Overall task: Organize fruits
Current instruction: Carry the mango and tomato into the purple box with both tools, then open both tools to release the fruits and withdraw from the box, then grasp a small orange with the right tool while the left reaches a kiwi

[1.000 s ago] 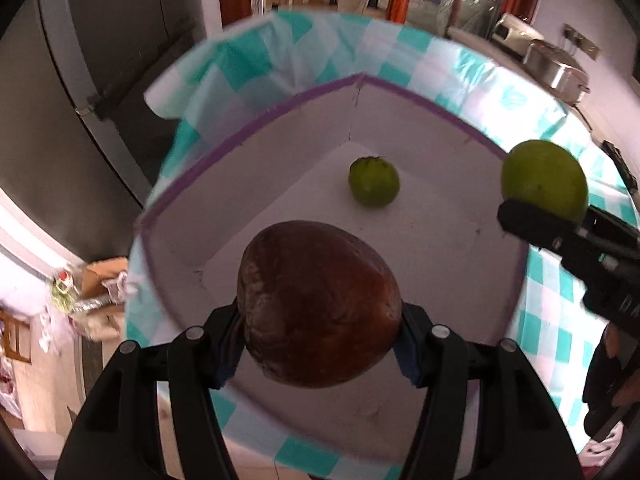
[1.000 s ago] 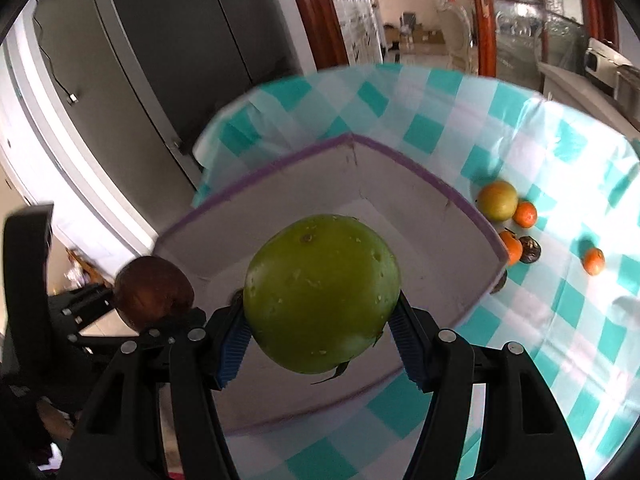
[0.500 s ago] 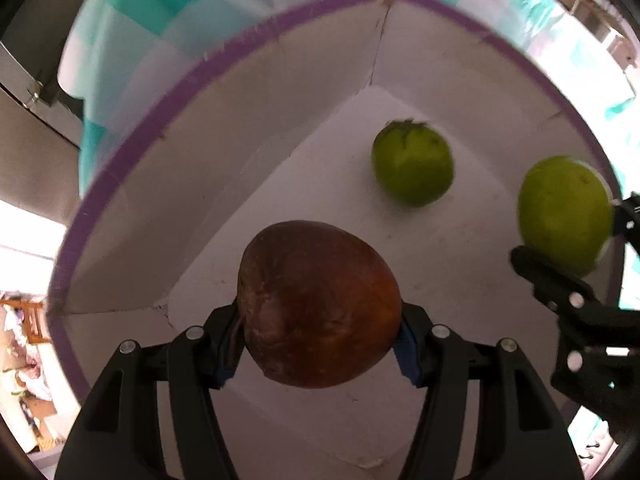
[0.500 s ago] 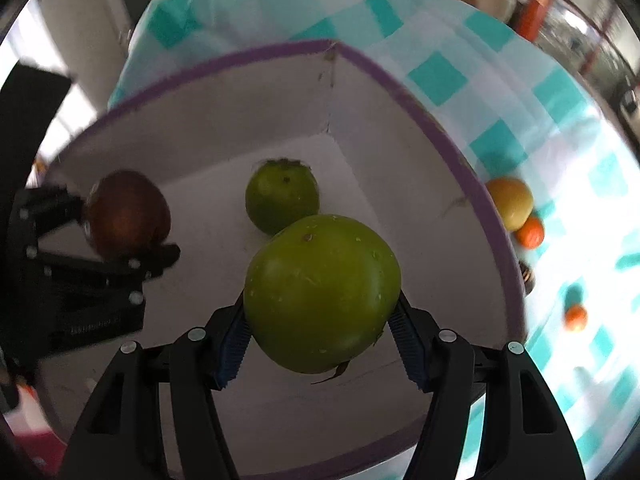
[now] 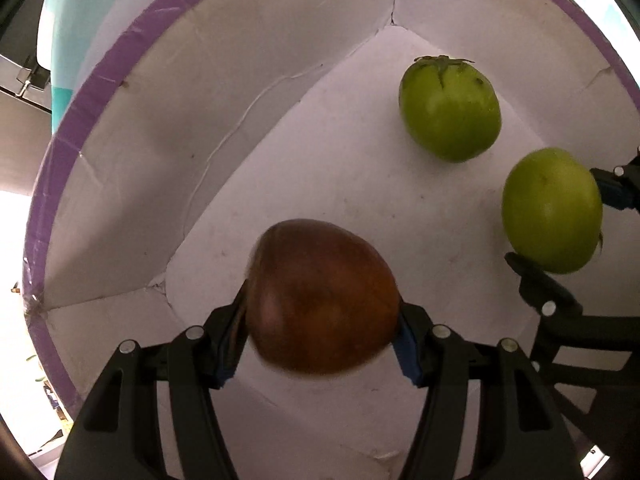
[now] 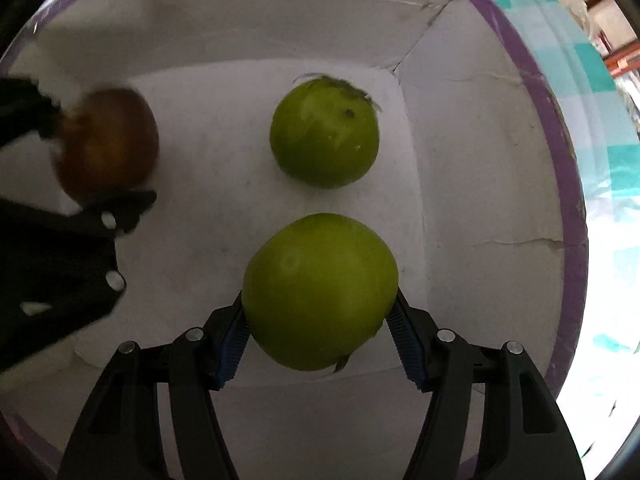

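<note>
White cardboard box with purple-taped rim (image 5: pixel 120 92) filled both views, on teal-checked cloth. Left gripper (image 5: pixel 320 336) clamped a brown round fruit (image 5: pixel 320 300), right gripper (image 6: pixel 320 332) a green round fruit (image 6: pixel 320 292), both low over box floor, probably for release beside the loose green stemmed fruit (image 6: pixel 324 136).

Left gripper (image 5: pixel 322 340): fingers closed around a brown fruit (image 5: pixel 322 300), pointing toward 12 o'clock in own wrist view. Right gripper (image 6: pixel 320 336): fingers clamped on a green fruit (image 6: pixel 320 290), visible at 3 o'clock of left wrist view. Both angled downward, side by side.
</note>
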{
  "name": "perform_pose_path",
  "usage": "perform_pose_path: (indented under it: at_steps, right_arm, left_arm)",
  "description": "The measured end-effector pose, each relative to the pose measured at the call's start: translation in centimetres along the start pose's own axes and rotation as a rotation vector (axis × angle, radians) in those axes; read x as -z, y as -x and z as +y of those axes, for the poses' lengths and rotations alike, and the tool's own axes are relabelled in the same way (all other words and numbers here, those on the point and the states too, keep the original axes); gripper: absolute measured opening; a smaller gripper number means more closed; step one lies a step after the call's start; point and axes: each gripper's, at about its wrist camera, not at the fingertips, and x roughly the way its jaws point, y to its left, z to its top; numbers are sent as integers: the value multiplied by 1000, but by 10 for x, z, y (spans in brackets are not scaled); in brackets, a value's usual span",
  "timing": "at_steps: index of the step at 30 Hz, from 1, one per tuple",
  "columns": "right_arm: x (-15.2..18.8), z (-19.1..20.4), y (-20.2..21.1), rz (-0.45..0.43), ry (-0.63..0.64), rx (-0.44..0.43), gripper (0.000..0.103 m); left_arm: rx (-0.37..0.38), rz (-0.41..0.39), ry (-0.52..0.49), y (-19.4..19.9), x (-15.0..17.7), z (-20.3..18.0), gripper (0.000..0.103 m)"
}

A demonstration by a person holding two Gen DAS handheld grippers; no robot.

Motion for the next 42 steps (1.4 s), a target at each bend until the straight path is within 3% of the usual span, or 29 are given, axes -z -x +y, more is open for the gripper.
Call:
perform_pose_path:
  at_steps: [2,4,5,8,10,13,15,17,20,21,24,26,29,34,39,42]
  right_arm:
    - [0,-1,-1,18,0,-2,62]
    - [0,-6,4,-11,-17,-3,72]
    - [1,-7,6,-19,-23,4,77]
    - [4,-10,13,-51,-36,15,79]
    - [11,-12,25,-81,-53,50,79]
    - [25,-16,67,-226,-114,75,79]
    - [46,-21,110,-384,-197,75,80]
    - [77,-25,148,-528,-301,69,88]
    - [132,-31,186,-685,-481,38,88]
    - [155,-33,187,-701,-520,31,88]
    - [215,-43,188,-728,-703,1,88]
    - [259,-49,178,-694,-847,-27,88]
    - [297,-57,161,-627,-985,-49,88]
    - [298,-72,135,-582,-1027,-15,88]
    - [266,-102,100,-543,-938,-7,87]
    - [235,-132,76,-543,-875,-25,79]
  left_arm:
    - [-14,-17,-8,4,-1,-3,70]
    - [-34,-48,-22,8,1,-5,78]
    - [-40,-62,-23,11,3,-6,80]
    - [-39,-112,-26,22,7,-7,82]
    - [-39,-204,-19,40,14,-6,82]
    - [-27,-430,22,89,40,1,82]
    - [-10,-541,46,120,58,6,86]
    - [-9,-680,64,154,85,8,101]
    - [7,-837,35,194,124,-1,101]
    - [24,-857,21,204,128,-3,101]
    - [118,-876,-21,215,172,-11,101]
    - [161,-861,-59,211,190,-26,101]
    - [206,-809,-169,197,215,-54,101]
    - [193,-729,-350,168,235,-93,101]
    - [166,-625,-339,128,215,-111,101]
    - [137,-578,-319,108,198,-124,101]
